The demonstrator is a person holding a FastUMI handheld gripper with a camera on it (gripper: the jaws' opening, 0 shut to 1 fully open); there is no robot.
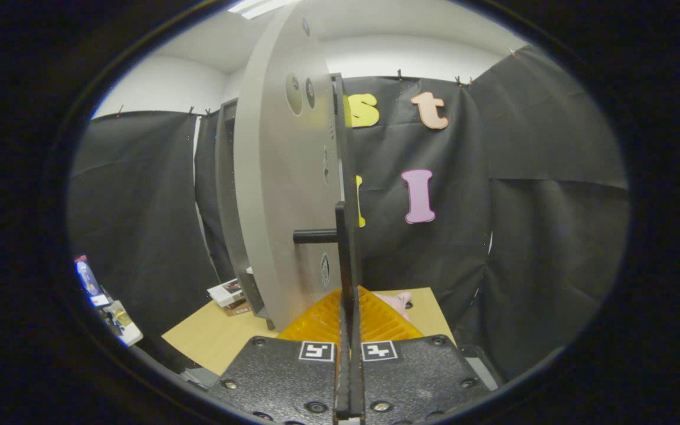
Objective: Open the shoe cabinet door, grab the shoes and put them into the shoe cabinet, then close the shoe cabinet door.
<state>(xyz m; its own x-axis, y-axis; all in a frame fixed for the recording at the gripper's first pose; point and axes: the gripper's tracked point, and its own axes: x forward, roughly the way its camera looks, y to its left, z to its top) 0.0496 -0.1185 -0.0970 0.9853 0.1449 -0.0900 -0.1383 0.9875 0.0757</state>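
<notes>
The grey cabinet door stands swung out toward me, seen nearly edge-on. Its black handle is a vertical bar joined to the door by a short stub. My gripper is shut on that bar, one finger on each side of it. Left of the door is the dark frame of the shoe cabinet; its inside is hidden. A pink shoe lies on the wooden table just beyond my right finger, mostly covered by it.
A small stack of flat boxes sits on the table by the cabinet's foot. Off the table's left edge are a few small packaged items. Black cloth walls close in the booth behind and at both sides.
</notes>
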